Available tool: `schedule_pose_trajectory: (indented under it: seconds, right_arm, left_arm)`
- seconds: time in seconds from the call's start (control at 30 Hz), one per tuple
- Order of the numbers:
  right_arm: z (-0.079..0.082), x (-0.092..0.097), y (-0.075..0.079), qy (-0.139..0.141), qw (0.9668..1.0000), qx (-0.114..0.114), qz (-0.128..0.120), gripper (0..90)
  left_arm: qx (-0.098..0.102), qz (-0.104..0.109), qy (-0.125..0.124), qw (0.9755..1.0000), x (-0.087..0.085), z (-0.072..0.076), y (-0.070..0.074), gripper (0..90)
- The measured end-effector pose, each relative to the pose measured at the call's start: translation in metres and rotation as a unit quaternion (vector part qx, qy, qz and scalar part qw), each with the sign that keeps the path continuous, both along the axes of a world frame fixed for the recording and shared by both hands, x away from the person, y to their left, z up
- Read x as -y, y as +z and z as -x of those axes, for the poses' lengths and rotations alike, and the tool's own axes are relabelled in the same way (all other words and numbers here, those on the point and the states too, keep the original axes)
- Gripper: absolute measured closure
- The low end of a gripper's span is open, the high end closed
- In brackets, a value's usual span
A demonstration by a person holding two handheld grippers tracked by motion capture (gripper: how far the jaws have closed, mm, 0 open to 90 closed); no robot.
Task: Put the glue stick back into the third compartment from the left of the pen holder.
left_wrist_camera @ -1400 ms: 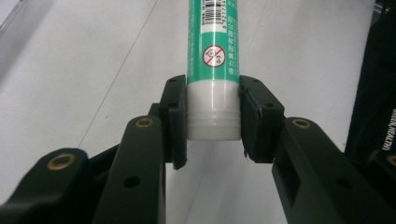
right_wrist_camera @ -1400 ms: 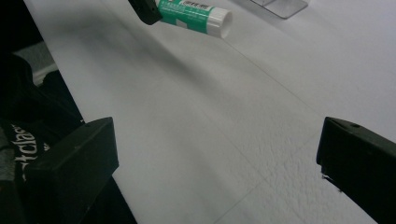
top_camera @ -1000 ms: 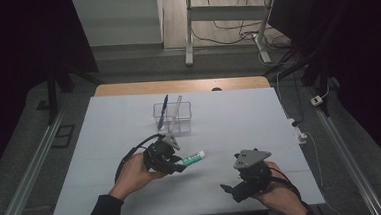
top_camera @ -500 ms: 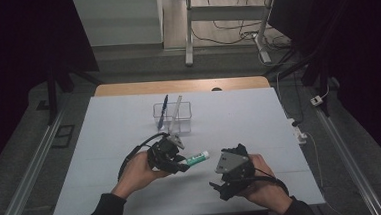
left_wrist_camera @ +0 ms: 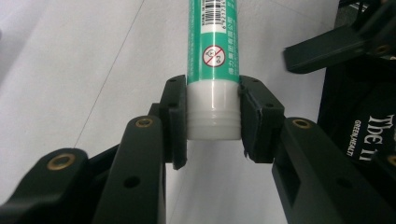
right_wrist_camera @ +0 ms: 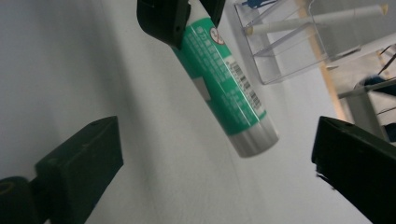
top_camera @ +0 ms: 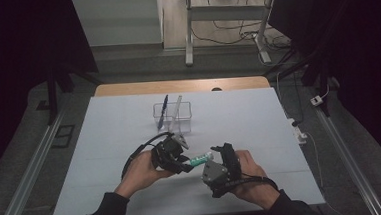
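Above desk (top_camera: 110,142): glue stick (top_camera: 200,160) held level – cap end offered
Left gripper (top_camera: 179,161): fingers (left_wrist_camera: 175,116) clamp its base
Right gripper (top_camera: 220,155): fingers (right_wrist_camera: 74,163) wide, just been closing, nothing held – poised for cap

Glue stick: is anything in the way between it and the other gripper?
Nothing visible. The left gripper holds the glue stick by its white end, above the table. Its free grey end points at the right gripper, whose jaws stand wide open and have just begun closing, with bare air between.
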State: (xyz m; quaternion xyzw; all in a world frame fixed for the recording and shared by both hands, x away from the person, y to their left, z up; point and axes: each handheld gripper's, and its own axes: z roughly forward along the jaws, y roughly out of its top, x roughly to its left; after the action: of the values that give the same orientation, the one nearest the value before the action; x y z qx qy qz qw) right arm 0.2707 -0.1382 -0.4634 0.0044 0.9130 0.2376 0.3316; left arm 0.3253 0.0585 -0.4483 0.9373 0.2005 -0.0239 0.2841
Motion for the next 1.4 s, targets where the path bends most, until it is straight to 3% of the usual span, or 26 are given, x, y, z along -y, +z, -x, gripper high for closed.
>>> schedule_pose_trajectory:
  seconds: [0.13,0.4,0.67,1.1,1.13,1.2,1.27,1.4]
  right_arm:
    - [-0.001,-0.005,-0.002,0.017,0.9989,0.035,0.028,8.2]
    - [0.001,-0.01,-0.007,0.04,0.9967,0.056,0.043,25.3]
    - [0.005,-0.016,-0.01,0.066,0.9905,0.099,0.068,42.6]
    - [0.008,-0.021,-0.016,0.078,0.9835,0.128,0.101,61.0]
    - [0.007,-0.022,-0.017,0.085,0.9825,0.135,0.096,61.7]
    - [0.008,-0.022,-0.017,0.087,0.9804,0.138,0.11,62.9]
    - [0.008,-0.022,-0.018,0.089,0.9806,0.14,0.105,64.0]
    - [0.01,-0.022,-0.017,0.082,0.9814,0.128,0.117,65.9]
  left_arm:
    - [-0.002,-0.002,-0.001,1.0,0.002,0.0,0.001,64.8]
    - [-0.006,-0.005,-0.002,1.0,0.005,0.0,0.002,64.8]
    - [-0.008,-0.004,-0.004,1.0,0.008,0.0,0.002,64.8]
    - [-0.01,-0.007,-0.004,0.9999,0.011,0.0,0.0,64.8]
    - [-0.009,-0.007,-0.004,0.9999,0.011,0.0,0.0,64.8]
    - [-0.008,-0.006,-0.004,0.9999,0.011,0.0,0.0,64.7]
    - [-0.006,-0.005,-0.005,1.0,0.01,0.0,0.001,64.7]
    - [0.0,0.002,-0.01,0.9999,0.01,0.0,0.001,64.3]
